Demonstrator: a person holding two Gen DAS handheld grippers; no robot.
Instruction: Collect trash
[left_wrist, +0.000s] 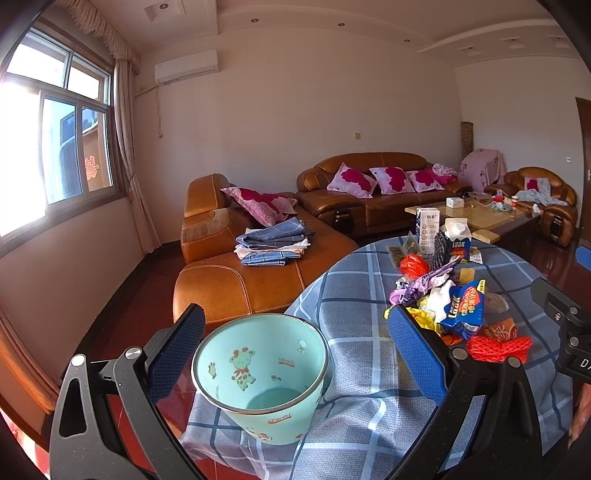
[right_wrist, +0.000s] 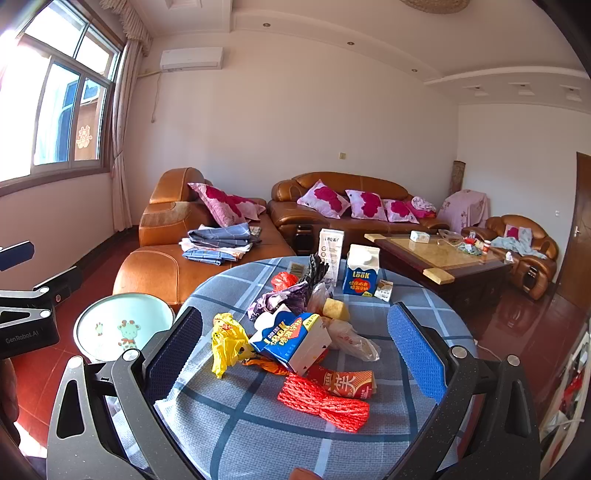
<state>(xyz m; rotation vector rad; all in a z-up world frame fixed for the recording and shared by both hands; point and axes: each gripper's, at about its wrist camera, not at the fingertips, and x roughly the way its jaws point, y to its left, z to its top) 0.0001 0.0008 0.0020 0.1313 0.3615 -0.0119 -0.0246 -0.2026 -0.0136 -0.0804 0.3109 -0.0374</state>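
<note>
A mint-green bin with a giraffe print (left_wrist: 260, 373) stands on the floor at the round table's left edge, between the wide-open fingers of my left gripper (left_wrist: 295, 354); it also shows in the right wrist view (right_wrist: 123, 326). Trash is piled on the checked tablecloth (right_wrist: 258, 424): a red net (right_wrist: 323, 402), a crushed blue carton (right_wrist: 290, 338), a yellow bag (right_wrist: 227, 341), a red wrapper (right_wrist: 345, 382), a clear bag (right_wrist: 351, 339) and a purple wrapper (right_wrist: 279, 297). My right gripper (right_wrist: 295, 343) is open above the pile, holding nothing.
An upright blue milk carton (right_wrist: 362, 273), a white box (right_wrist: 330, 251), a yellow sponge (right_wrist: 336, 309) and a red bag (right_wrist: 283, 279) stand at the table's far side. Brown leather sofas (right_wrist: 177, 258) and a coffee table (right_wrist: 439, 258) lie beyond.
</note>
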